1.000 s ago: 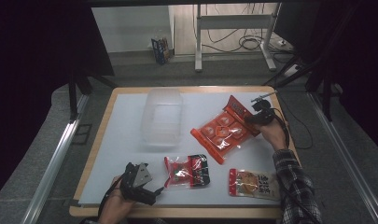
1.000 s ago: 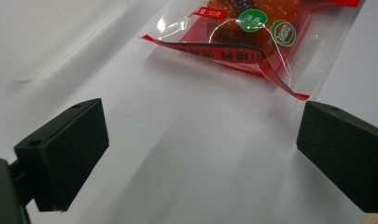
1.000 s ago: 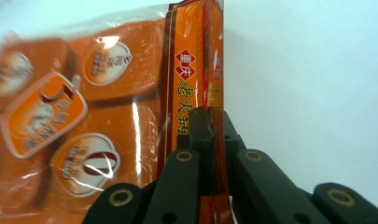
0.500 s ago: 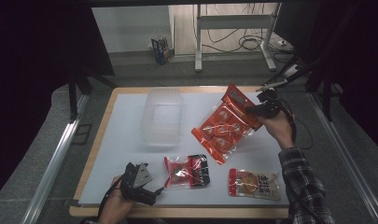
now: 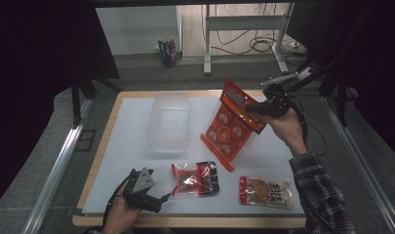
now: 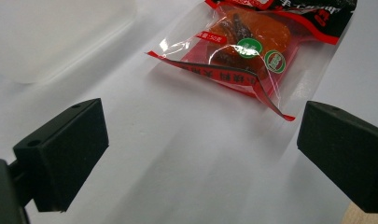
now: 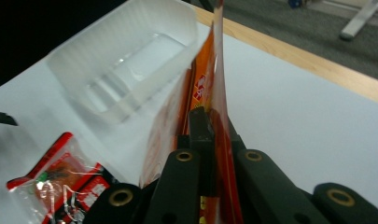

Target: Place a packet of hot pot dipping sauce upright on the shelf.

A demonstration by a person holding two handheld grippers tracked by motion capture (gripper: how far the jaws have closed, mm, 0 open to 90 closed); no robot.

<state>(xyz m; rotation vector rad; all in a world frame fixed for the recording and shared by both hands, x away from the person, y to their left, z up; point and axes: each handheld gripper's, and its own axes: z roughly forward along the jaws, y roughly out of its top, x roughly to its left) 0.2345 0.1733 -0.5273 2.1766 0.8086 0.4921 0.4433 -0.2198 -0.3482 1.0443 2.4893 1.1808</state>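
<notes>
A second ago the large orange snack bag (image 5: 230,127) lay flat on the surface (image 5: 292,151) with the right gripper (image 5: 257,108) at its far corner. Now that gripper has risen and drawn toward the back edge, its fingers (image 7: 201,125) clamped on the bag's top edge. The bag hangs tilted below the fingers, only its lower corner near the surface.

Orange snack pouch (image 5: 232,125) clamped in right gripper (image 5: 252,109): glossy plastic film. Container (image 5: 170,121) beside it: translucent plastic, smooth. Left gripper (image 6: 200,144) pads: matt black. Table (image 5: 136,126) sheet matt white, wooden edge.
</notes>
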